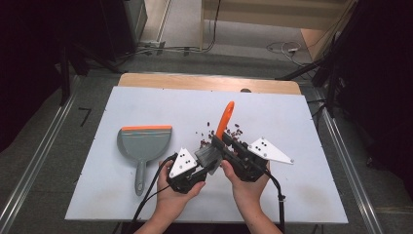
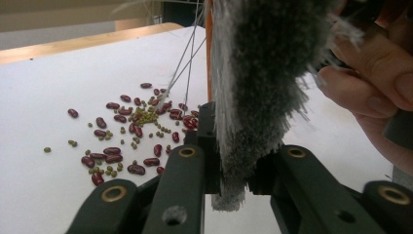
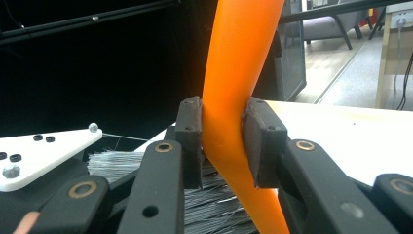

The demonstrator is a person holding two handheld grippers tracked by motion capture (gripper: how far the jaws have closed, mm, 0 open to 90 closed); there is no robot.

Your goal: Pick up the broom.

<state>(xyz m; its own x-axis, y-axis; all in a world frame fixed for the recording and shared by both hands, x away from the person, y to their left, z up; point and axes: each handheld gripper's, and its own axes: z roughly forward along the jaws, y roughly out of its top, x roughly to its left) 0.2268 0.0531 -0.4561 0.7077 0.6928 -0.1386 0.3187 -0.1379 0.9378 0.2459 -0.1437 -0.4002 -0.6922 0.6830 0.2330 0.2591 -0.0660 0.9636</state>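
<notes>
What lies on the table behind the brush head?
Behind the brush lie scattered red beans and small green ones on the white table. The bristles hide whatever lies right of that pile.

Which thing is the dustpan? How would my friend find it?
Start at the big white table. On its left part, beside the person's left hand-held gripper, lies the dustpan, away from the spilled beans. It is flat and grey, with an orange strip along its far edge, its handle pointing toward the person.

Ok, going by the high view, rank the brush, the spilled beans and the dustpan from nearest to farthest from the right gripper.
1. Brush: clamped by its orange handle in the right gripper jaws.
2. Spilled beans: scattered on the table just beyond it.
3. Dustpan: lying far off at the table's left side.
</notes>
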